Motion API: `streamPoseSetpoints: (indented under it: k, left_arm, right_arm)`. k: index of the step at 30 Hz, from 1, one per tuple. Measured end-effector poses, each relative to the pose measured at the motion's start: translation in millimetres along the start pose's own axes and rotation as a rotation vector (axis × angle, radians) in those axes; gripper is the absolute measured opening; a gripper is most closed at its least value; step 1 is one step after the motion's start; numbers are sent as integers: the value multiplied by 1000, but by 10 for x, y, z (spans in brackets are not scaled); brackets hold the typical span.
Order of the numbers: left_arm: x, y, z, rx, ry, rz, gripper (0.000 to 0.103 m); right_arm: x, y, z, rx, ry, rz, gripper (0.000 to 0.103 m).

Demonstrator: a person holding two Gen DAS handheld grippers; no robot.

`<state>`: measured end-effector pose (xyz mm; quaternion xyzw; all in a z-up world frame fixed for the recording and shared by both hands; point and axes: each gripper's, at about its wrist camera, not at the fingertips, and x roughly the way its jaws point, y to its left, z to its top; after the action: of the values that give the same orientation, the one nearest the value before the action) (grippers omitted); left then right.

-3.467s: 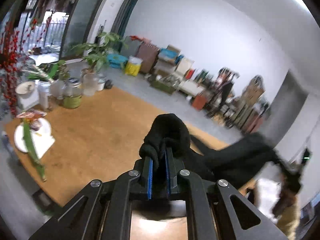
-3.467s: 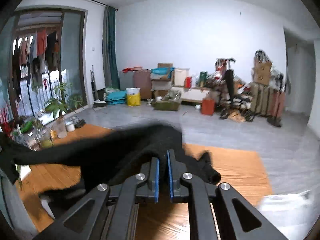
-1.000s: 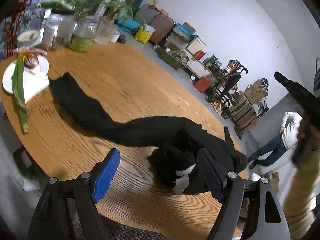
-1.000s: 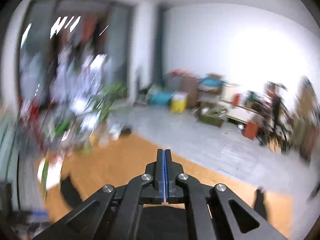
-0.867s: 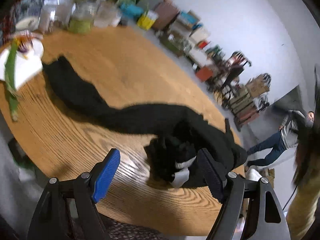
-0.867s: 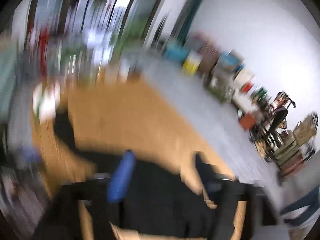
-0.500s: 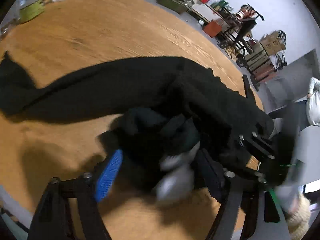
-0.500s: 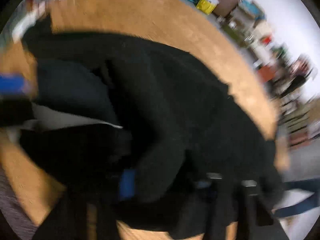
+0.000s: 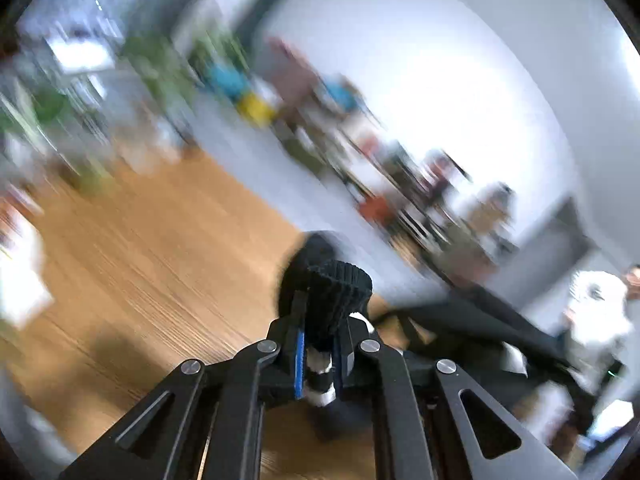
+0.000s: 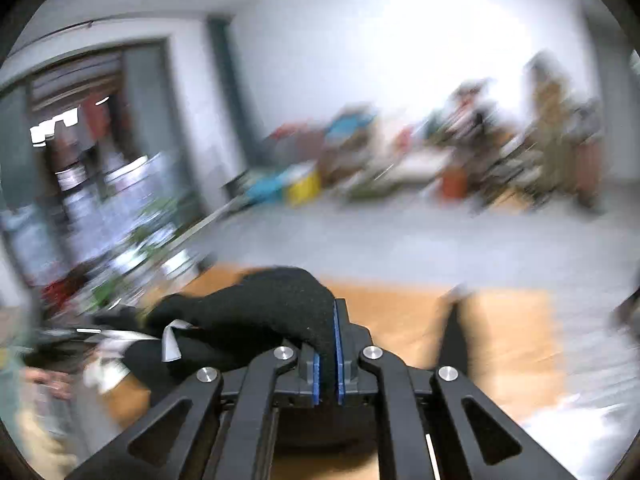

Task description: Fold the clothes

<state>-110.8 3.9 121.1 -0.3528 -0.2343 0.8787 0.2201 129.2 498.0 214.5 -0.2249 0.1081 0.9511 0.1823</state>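
The left gripper (image 9: 319,342), black-framed with blue-lined fingers (image 9: 299,354), is clamped on a bunched fold of the black knitted garment (image 9: 326,288); a ribbed edge fans out just above the fingertips, and a patch of white fabric shows low between the jaws. From that grip the cloth trails toward 3 o'clock as a dark, blurred band that hangs above the round wooden table (image 9: 132,264), whose grained top fills the frame from 9 to 7 o'clock. At 3 o'clock, past the cloth, stands a person in a white top (image 9: 596,312), too blurred to tell more. Toward 12 o'clock the grey floor, the white wall and a row of coloured clutter are smeared by motion.

The right gripper (image 10: 329,344), of the same build, is closed tight on another thick fold of the same garment (image 10: 276,304), which humps over the left finger and runs off toward 9 o'clock. A small white label (image 10: 171,340) hangs from the cloth at about 9 o'clock from the fingertips. Below and beyond the fabric, the wooden tabletop (image 10: 512,320) spreads to 3 o'clock. Further out, green plants at 10 o'clock, a dark doorway at 11 and piled boxes at 1 o'clock are all blurred.
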Motion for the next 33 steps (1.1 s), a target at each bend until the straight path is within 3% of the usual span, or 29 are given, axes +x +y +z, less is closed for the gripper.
streamPoseSetpoints:
  k: [2, 5, 7, 10, 12, 13, 14, 16, 17, 18, 20, 22, 24, 27, 30, 31, 33]
  left_arm:
    - [-144, 220, 126, 6, -34, 131, 10]
    - [109, 444, -89, 76, 78, 302, 10]
    - [330, 528, -403, 97, 146, 336, 10]
    - [593, 609, -769, 93, 230, 320, 11]
    - [706, 614, -926, 110, 313, 297, 18]
    - [744, 573, -990, 129, 356, 283, 20]
    - [745, 512, -1021, 152, 387, 271, 28]
    - [667, 350, -1030, 195, 390, 245, 54]
    - [588, 249, -1015, 216, 358, 229, 79]
    - [528, 159, -1009, 236, 324, 215, 85]
    - [580, 105, -1029, 269, 307, 227, 85]
    - [806, 239, -1089, 242, 364, 285, 85]
    - [1081, 433, -1182, 189, 441, 352, 85]
    - [1327, 662, -1362, 155, 508, 360, 85]
    - [1391, 644, -1425, 262, 474, 361, 85]
    - [1433, 612, -1444, 300, 467, 361, 85]
    - [1538, 536, -1464, 377, 445, 367, 78]
  right_arm:
    - [-307, -330, 156, 1, -48, -149, 6]
    - [-322, -598, 20, -106, 75, -312, 7]
    - [-201, -534, -255, -167, 171, -332, 8]
    - [43, -343, -777, -233, 316, -274, 15]
    - [227, -220, -1173, -273, 430, -222, 52]
    - [267, -143, -1321, -317, 453, -220, 54]
    - [288, -60, -1450, -370, 463, -227, 59]
    - [352, 262, -1427, -485, 414, -233, 70]
    - [365, 440, -1398, -529, 381, -207, 79]
    - [406, 621, -1354, -555, 349, -161, 89]
    - [575, 977, -1289, -589, 296, -30, 93]
    - [889, 1345, -1383, -589, 311, 85, 93]
    - [1439, 1711, -1689, -558, 423, 236, 92]
    - [2113, 2151, -2097, -527, 592, 288, 77]
    - [2333, 2422, -2151, -573, 612, 319, 71]
    - [2391, 2506, -2157, -591, 614, 329, 65]
    - [2507, 2675, -2169, -627, 616, 349, 37]
